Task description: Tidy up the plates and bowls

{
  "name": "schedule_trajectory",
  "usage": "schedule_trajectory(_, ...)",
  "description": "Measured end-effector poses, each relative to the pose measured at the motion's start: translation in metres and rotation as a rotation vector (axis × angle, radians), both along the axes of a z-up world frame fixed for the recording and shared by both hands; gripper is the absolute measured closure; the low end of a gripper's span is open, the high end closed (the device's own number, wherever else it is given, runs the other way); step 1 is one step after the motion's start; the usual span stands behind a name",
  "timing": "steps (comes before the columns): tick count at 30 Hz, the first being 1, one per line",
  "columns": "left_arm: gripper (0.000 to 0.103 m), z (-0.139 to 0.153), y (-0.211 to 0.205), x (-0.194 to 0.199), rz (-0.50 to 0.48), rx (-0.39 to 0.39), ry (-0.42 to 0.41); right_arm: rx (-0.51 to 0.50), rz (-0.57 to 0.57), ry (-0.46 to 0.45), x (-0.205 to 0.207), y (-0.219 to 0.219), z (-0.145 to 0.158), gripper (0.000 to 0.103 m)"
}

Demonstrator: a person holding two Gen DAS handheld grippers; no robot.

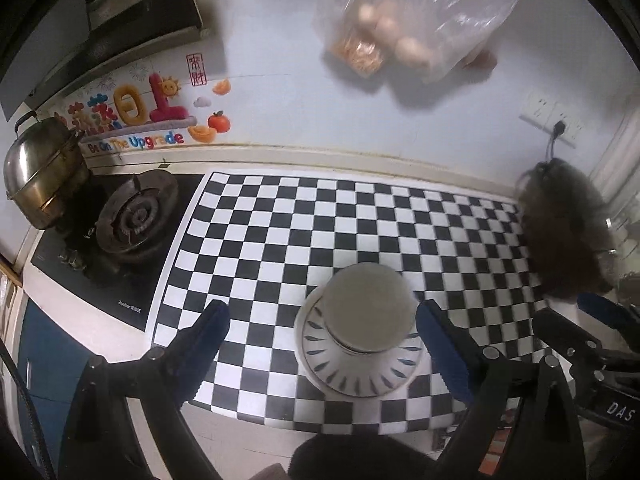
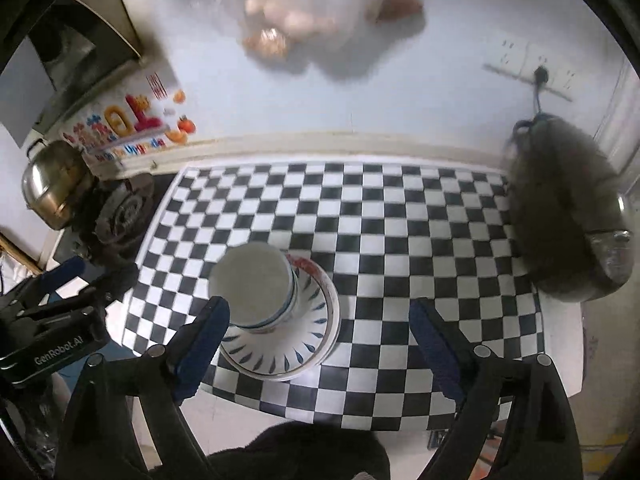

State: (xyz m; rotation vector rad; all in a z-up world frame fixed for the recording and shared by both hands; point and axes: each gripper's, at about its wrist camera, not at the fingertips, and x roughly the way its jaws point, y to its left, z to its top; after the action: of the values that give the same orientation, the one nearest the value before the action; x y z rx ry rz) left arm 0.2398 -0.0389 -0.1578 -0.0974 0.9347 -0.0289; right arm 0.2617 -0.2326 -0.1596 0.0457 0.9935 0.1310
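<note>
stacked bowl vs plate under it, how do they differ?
The bowl is tall and narrow and sits on top; the plate is flat and wide and rests on the checkered mat. The bowl has blue rings near its base; the plate has blue dashes fanned around its rim. Both are white ceramic, and neither pair of tongs touches them.

light: dim indoor, soft shadows | blur: hanging bag [image 1: 412,24] above smeared, right wrist softer | edges: fisheye bend, dark corners
</note>
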Motion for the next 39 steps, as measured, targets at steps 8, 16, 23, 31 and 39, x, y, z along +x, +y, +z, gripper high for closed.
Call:
schedule_trajectory(8,0.004,0.04,-0.014,-0.039,-0.006,0.036,-0.1,0.0,-0.058,-0.119,-0.045,-0.015,0.049,0.01)
schedule_trajectory(16,0.004,0.08,-0.025,-0.097,-0.032,0.065,-0.202,-0.044,-0.083,-0.222,-0.109,-0.028,0.092,0.01)
schedule_trajectory(23,0.004,0.098,-0.026,-0.15,-0.029,0.07,-0.243,-0.087,-0.084,-0.29,-0.173,-0.023,0.123,0.01)
schedule_trajectory(31,0.004,0.114,-0.016,-0.203,-0.024,0.075,-0.27,-0.097,-0.103,-0.285,-0.231,-0.014,0.137,0.01)
schedule_trajectory(39,0.004,0.121,0.002,-0.236,-0.045,0.082,-0.302,-0.109,-0.14,-0.314,-0.273,0.003,0.148,0.01)
